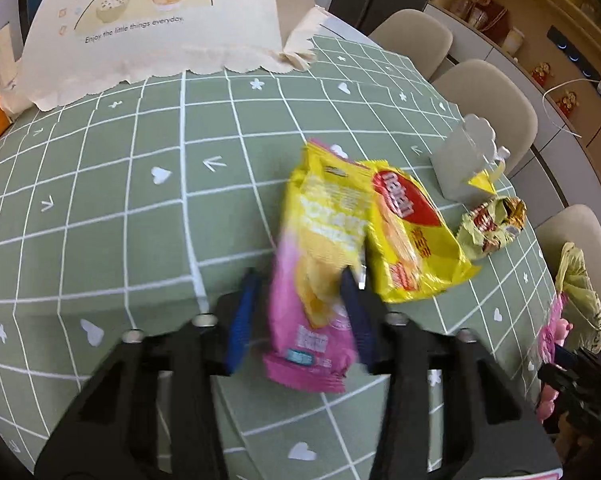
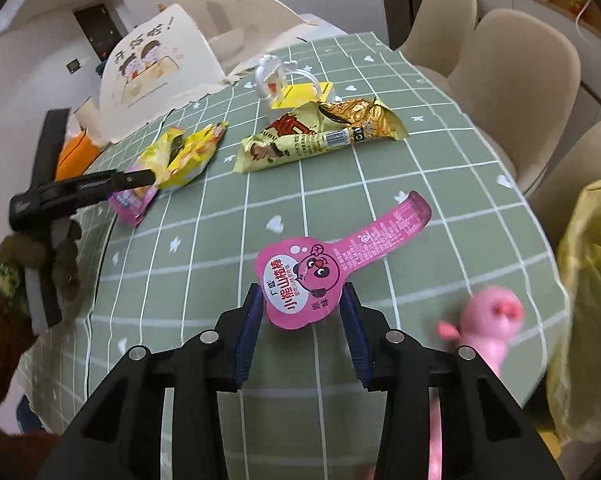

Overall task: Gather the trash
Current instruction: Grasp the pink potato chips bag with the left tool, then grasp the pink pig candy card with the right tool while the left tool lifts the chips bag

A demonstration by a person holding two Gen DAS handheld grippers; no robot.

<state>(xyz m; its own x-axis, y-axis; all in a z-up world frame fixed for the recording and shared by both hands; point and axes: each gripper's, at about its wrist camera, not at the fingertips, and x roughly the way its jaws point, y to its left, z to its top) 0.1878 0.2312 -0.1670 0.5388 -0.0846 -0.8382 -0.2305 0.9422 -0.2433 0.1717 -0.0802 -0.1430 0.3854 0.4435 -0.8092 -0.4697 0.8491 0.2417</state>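
My left gripper [image 1: 302,280] is open around a blurred pink and yellow snack wrapper [image 1: 316,280] lying between its blue fingers on the green checked tablecloth [image 1: 120,200]. A yellow wrapper with a red logo [image 1: 412,236] lies right beside it, and a crumpled gold-green wrapper [image 1: 492,224] further right. My right gripper [image 2: 300,300] is open, its fingers on either side of a pink guitar-shaped candy lid [image 2: 332,268]. The right wrist view also shows the left gripper [image 2: 100,186] at the pink-yellow wrapper [image 2: 172,160], and a long gold-green wrapper [image 2: 320,136].
A paper bag with a cartoon print [image 1: 152,20] stands at the table's far side. A small white box with a yellow tag [image 1: 464,164] sits near the right edge. A yellow plastic bag [image 2: 592,300] hangs at the right, a pink toy [image 2: 488,324] beside it. Beige chairs [image 2: 512,80] line the table.
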